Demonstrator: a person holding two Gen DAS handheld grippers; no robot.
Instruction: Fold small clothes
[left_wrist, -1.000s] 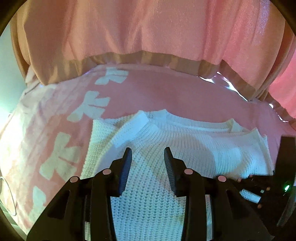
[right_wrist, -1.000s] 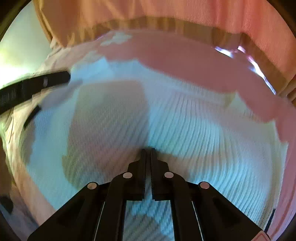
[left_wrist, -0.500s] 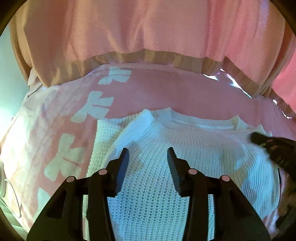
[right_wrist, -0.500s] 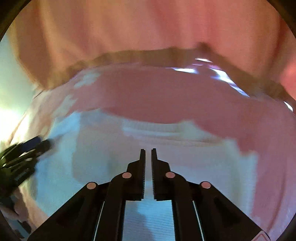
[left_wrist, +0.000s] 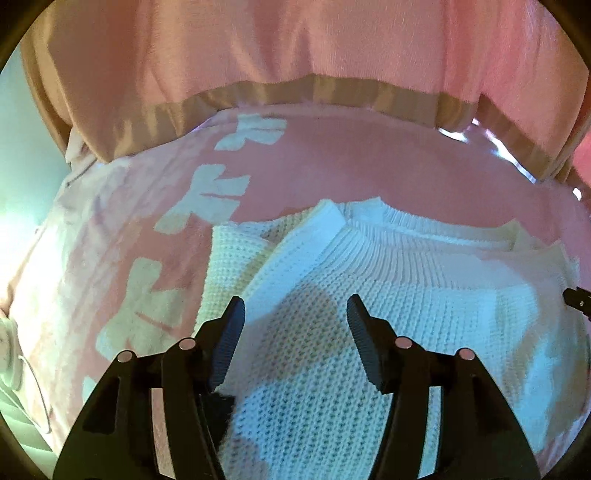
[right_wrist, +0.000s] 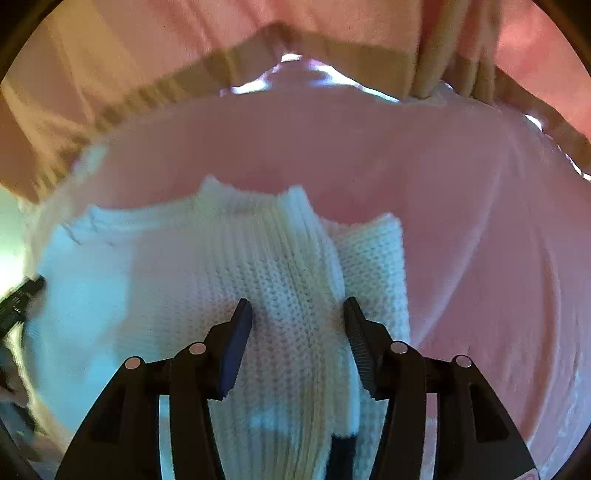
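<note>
A white knit sweater (left_wrist: 388, 306) lies flat on a pink blanket (left_wrist: 351, 173), neck band toward the far side and both sleeves folded in over the body. My left gripper (left_wrist: 295, 301) hovers over the sweater's left part beside the folded sleeve. Its jaws are opening, with only knit beneath the gap. My right gripper (right_wrist: 297, 302) hangs above the sweater (right_wrist: 177, 273) at its right side, over the folded sleeve strip. Its jaws are also opening, and the pads stand clear of the strip. Each gripper's tip shows at the edge of the other's view.
The blanket carries pale cross-shaped marks (left_wrist: 218, 192) along its left side. A pink cloth with a tan ribbed band (left_wrist: 295, 92) hangs across the far side. A white cable (left_wrist: 33, 384) lies off the blanket's left edge. Bare pink blanket (right_wrist: 480, 240) lies right of the sweater.
My right gripper has slid rightward across the sweater to its right edge and gone from shut to open. The left gripper has sunk a little closer to the knit and spread wider.
</note>
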